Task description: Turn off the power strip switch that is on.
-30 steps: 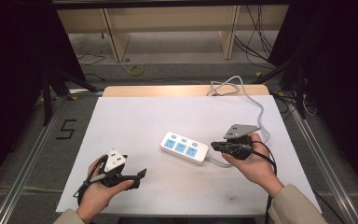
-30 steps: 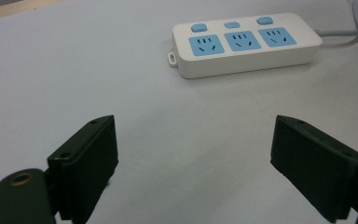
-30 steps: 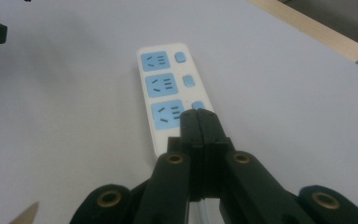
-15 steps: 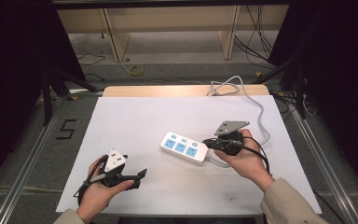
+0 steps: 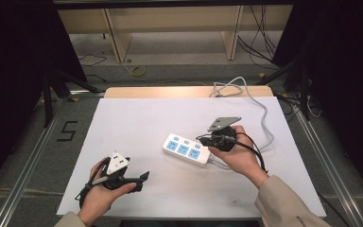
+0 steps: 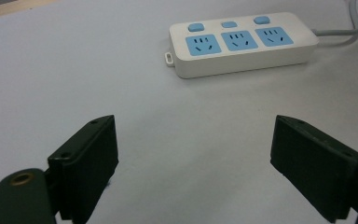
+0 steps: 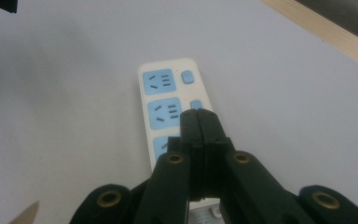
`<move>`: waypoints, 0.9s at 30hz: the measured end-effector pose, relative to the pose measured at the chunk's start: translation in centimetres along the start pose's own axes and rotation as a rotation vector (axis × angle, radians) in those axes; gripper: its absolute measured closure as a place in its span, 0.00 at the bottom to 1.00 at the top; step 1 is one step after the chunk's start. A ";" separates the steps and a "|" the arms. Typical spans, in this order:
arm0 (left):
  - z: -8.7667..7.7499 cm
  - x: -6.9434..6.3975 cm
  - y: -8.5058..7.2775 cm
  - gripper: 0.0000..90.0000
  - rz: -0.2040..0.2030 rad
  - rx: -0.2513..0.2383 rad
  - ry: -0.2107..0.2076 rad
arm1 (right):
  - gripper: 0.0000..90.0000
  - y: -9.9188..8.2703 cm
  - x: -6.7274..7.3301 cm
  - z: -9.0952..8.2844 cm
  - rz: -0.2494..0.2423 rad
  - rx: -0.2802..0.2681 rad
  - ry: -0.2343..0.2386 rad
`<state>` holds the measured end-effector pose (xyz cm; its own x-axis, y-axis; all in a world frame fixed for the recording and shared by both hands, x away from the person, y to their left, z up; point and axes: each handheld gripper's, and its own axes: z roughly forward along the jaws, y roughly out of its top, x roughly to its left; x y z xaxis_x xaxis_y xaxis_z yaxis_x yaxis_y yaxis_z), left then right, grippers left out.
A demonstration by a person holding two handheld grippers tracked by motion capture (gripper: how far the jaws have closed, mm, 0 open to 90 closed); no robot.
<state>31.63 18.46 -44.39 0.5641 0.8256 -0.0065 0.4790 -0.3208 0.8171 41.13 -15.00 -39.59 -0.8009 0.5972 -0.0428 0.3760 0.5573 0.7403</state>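
A white power strip [image 5: 186, 150] with 3 blue sockets and 3 blue buttons lies a little right of the middle of the white table [image 5: 137, 120], its grey cord [image 5: 260, 106] running off toward the far edge. The right gripper [image 5: 202, 141] sits at the strip's right end, held in the right hand [image 5: 236, 153]; in the right gripper view its jaws are pressed tight together with nothing between them, the tips poised over the middle button [image 7: 195, 104], contact not clear from here. The left gripper [image 5: 144, 176] rests low near the front left of the table in the left hand [image 5: 101, 196], well apart from the strip. In the left gripper view its jaws stand wide apart and empty, facing the strip across bare table.
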 end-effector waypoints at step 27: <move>0.0 -0.1 0.0 0.16 -0.002 0.001 -0.007 | 1.00 2.7 -0.3 3.8 -0.018 0.081 0.009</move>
<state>31.61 18.40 -44.41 0.5681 0.8229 -0.0124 0.4805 -0.3194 0.8168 44.18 -11.49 -40.13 -0.8119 0.5817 -0.0493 0.3977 0.6130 0.6827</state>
